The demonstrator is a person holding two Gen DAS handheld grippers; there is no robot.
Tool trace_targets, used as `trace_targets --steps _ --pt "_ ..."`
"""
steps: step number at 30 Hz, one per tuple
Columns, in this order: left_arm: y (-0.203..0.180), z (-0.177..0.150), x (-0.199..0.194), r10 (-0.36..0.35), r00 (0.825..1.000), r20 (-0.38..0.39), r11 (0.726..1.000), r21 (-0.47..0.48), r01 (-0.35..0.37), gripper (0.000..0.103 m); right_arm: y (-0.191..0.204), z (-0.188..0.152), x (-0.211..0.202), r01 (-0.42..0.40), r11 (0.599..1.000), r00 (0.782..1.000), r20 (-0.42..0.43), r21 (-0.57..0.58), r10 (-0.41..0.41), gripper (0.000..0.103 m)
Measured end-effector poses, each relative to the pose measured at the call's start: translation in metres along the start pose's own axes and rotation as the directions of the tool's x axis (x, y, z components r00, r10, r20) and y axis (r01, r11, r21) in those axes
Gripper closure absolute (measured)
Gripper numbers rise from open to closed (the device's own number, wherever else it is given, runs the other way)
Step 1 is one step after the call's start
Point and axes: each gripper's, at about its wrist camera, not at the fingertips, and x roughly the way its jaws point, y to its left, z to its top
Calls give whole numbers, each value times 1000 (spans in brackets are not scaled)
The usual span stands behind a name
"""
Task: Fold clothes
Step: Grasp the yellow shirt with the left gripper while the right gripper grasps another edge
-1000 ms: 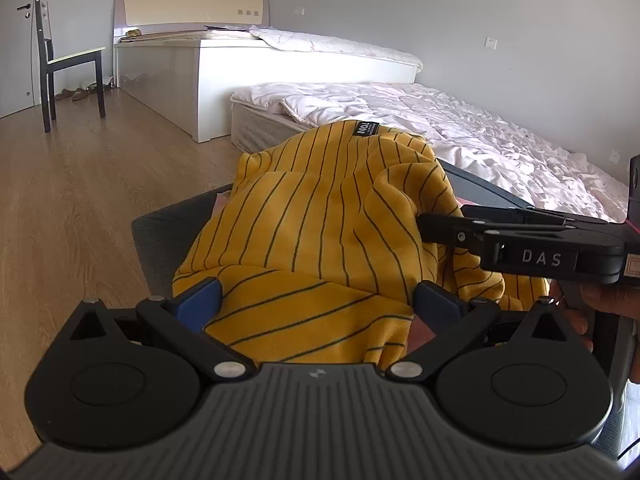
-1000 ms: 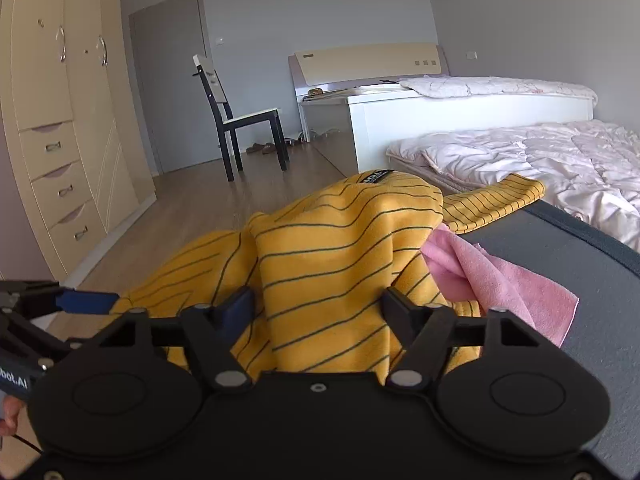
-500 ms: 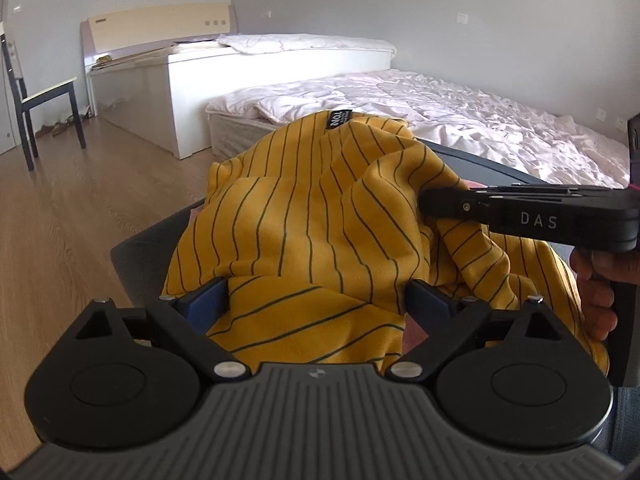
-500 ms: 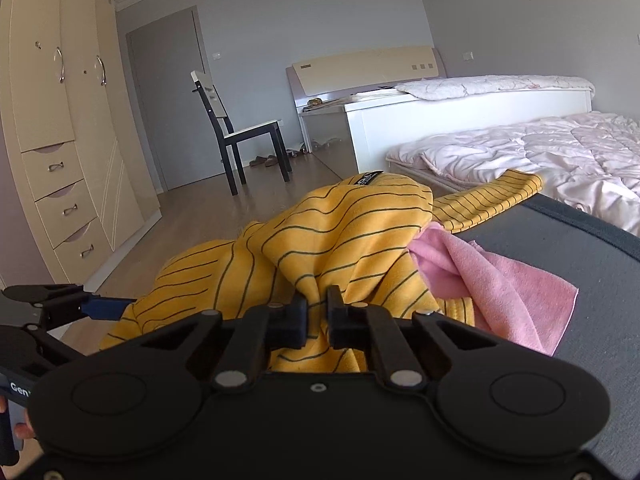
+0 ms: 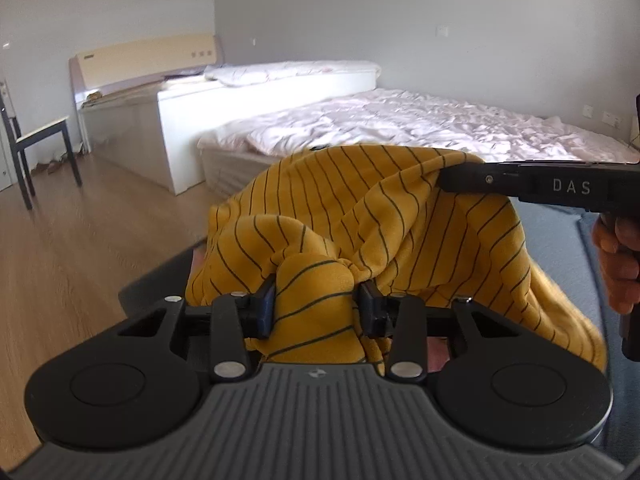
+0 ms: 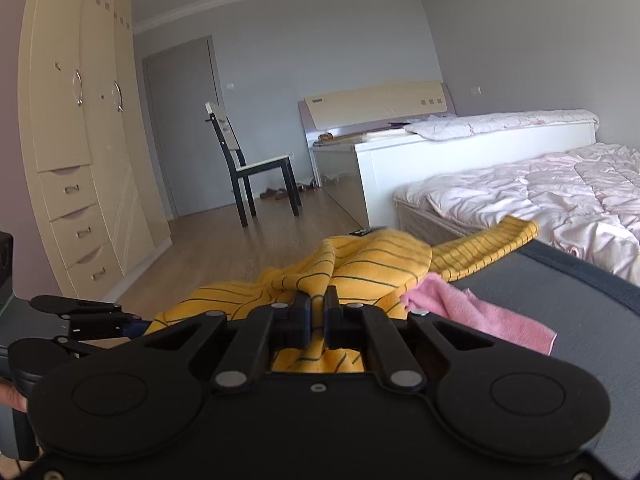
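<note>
Bedroom with plain grey walls [image 6: 340,40] and a white ceiling moulding. Light wood floor [image 5: 72,240]. Tall cream wardrobe [image 6: 80,120] on the left, two doors over three drawers, metal handles. Grey door [image 6: 184,128] beside it. Black chair [image 6: 256,168] with pale seat, shoes on the floor behind it. Raised white bed [image 6: 460,148] with cream headboard [image 6: 376,102]; lower mattress [image 5: 400,128] beside it, rumpled pale quilt. Wall sockets. Soft daylight, brightest on the bedding.

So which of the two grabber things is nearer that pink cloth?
Probably the right. The right gripper, shut on the yellow striped shirt, sits just beside the pink cloth. The left gripper holds the shirt's far side.
</note>
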Motion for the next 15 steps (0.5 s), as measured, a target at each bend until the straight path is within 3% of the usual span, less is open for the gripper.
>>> trace_targets --steps 3,8,11,15 --pt "-3 17 -16 -68 997 34 998 -13 69 58 -2 15 -29 9 1000 1000 19 -29 -8 97" --pt "-34 51 -41 -201 978 46 977 86 197 58 -10 35 -93 18 997 1000 3 -69 -17 97" --pt "-60 63 -51 -311 950 3 943 123 308 58 -13 36 -140 41 996 999 -18 -78 -43 97" --pt "-107 61 -71 -464 885 -40 870 166 464 58 -16 33 -201 98 994 994 -32 -43 -100 97"
